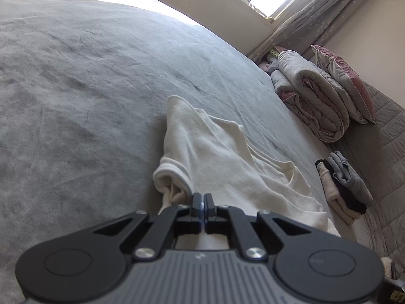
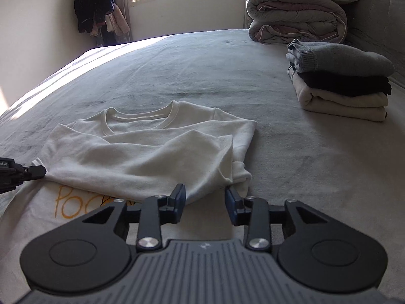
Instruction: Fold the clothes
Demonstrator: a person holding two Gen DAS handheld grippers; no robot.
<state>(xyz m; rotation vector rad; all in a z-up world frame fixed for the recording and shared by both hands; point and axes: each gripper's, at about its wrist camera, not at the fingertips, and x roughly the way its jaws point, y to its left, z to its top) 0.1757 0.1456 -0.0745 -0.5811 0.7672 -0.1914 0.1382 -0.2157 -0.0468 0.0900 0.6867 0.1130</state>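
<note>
A cream white shirt lies on the grey bed, folded over on itself with the collar facing away; orange lettering shows on the layer underneath. In the left wrist view the same shirt stretches ahead, with a rolled fold beside the fingers. My left gripper is shut, pinching the shirt's edge; in the right wrist view the left gripper grips the shirt's left corner. My right gripper stands open at the near right of the shirt, the fold's edge just ahead of its fingers, not pressed.
A stack of folded clothes, grey on top of black and cream, sits on the bed to the right, also visible as the clothes stack. A rolled duvet and pillow lie by the headboard. Dark clothes hang in the far corner.
</note>
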